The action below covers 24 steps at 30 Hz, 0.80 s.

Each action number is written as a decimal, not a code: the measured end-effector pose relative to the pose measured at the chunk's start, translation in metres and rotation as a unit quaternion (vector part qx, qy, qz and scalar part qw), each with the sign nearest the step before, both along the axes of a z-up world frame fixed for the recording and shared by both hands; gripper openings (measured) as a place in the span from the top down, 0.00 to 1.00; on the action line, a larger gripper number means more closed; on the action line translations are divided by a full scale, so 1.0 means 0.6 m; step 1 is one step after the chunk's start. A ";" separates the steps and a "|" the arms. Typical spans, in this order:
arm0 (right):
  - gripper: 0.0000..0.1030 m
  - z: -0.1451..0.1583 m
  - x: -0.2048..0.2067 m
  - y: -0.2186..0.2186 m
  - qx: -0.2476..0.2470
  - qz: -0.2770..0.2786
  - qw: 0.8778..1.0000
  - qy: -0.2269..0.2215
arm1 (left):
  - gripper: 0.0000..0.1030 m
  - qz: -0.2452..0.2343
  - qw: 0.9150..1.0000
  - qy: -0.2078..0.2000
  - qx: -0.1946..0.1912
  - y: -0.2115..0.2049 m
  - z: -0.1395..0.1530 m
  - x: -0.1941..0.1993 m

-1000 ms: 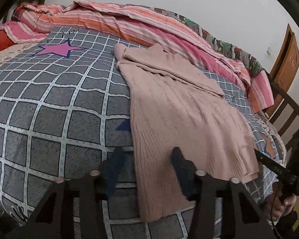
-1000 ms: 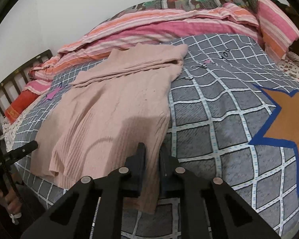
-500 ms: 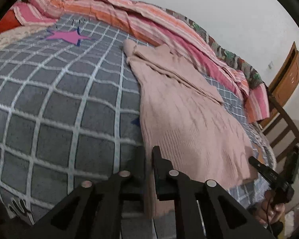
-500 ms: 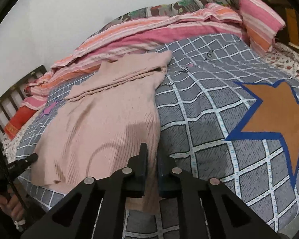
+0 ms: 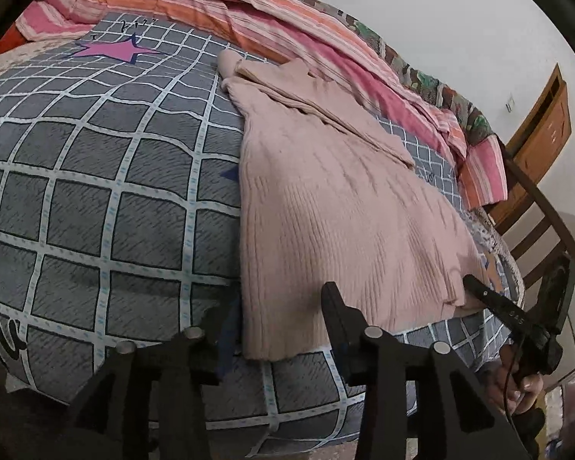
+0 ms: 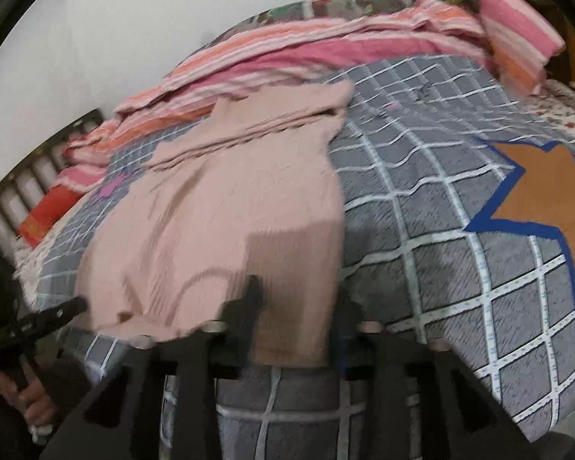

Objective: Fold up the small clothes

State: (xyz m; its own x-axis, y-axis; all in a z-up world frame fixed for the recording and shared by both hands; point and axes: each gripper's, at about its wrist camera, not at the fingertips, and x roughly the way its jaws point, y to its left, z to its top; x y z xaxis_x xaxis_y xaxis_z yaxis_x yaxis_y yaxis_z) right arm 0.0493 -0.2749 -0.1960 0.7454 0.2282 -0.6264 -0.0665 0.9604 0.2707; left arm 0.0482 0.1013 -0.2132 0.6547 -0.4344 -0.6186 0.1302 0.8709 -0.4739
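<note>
Grey checked quilt (image 5: 96, 191) covers the bed, printed with a pink star (image 5: 115, 50) near its far end and a large orange star (image 6: 536, 199) on the side that the right wrist camera sees. A striped pink and orange blanket (image 5: 287, 27) lies bunched along the wall edge of the bed. The pale pink knitted sweater (image 5: 326, 211) is spread flat across the middle of the quilt, its sleeves folded over the chest at the far end and its ribbed hem at the near edge of the bed. The left gripper (image 5: 281, 326) sits at one hem corner with its jaws apart; they have just been opening, and the corner lies loose between them with no pad pressing on it. The right gripper (image 6: 299, 318) is at the other hem corner; its picture is blurred, yet the jaws show apart with the hem between them. A hand (image 5: 517, 387) grips the right tool's handle below the bed edge, and the other hand (image 6: 30, 406) shows low in the right wrist view.
</note>
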 end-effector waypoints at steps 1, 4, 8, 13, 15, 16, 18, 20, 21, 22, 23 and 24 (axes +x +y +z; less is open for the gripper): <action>0.94 0.000 0.001 -0.002 0.005 -0.004 1.000 -0.002 | 0.88 0.000 1.000 0.004 -0.010 0.003 -0.002 0.002; 0.95 0.004 0.001 -0.007 0.028 0.004 1.000 -0.006 | 0.93 -0.002 0.999 0.012 -0.053 0.019 -0.005 0.007; 0.95 0.027 -0.012 -0.024 0.079 0.015 0.996 -0.025 | 0.94 0.008 0.993 0.001 -0.120 0.058 0.017 0.001; 0.96 0.057 -0.013 -0.051 0.129 0.000 0.991 -0.027 | 0.94 0.014 0.990 -0.021 -0.136 0.075 0.065 -0.006; 0.96 0.069 -0.012 -0.053 0.138 -0.004 0.990 -0.030 | 0.94 0.017 0.992 -0.030 -0.121 0.070 0.087 -0.004; 0.96 0.077 -0.012 -0.051 0.136 -0.006 0.990 -0.033 | 0.94 0.018 0.993 -0.035 -0.110 0.067 0.099 -0.001; 0.96 0.088 -0.008 -0.049 0.135 -0.004 0.990 -0.037 | 0.94 0.018 0.993 -0.044 -0.105 0.063 0.117 0.002; 0.96 0.101 -0.005 -0.052 0.144 -0.002 0.989 -0.044 | 0.94 0.021 0.993 -0.049 -0.102 0.062 0.133 0.007; 0.96 0.105 -0.003 -0.054 0.148 -0.002 0.988 -0.046 | 0.94 0.022 0.994 -0.056 -0.096 0.058 0.144 0.012; 0.96 0.109 0.000 -0.057 0.154 -0.004 0.987 -0.047 | 0.94 0.023 0.994 -0.060 -0.091 0.056 0.150 0.016; 0.96 0.115 0.005 -0.061 0.164 -0.005 0.985 -0.051 | 0.94 0.024 0.994 -0.065 -0.086 0.053 0.157 0.021; 0.96 0.118 0.010 -0.063 0.170 -0.005 0.984 -0.054 | 0.94 0.026 0.994 -0.068 -0.081 0.051 0.165 0.029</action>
State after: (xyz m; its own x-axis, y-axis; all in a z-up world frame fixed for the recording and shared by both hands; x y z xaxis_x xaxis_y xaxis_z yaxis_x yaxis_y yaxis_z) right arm 0.0553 -0.3129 -0.1253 0.8069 0.4024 -0.4324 -0.1028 0.8165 0.5681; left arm 0.0656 0.1316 -0.1142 0.7520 -0.4839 -0.4475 0.1595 0.7924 -0.5888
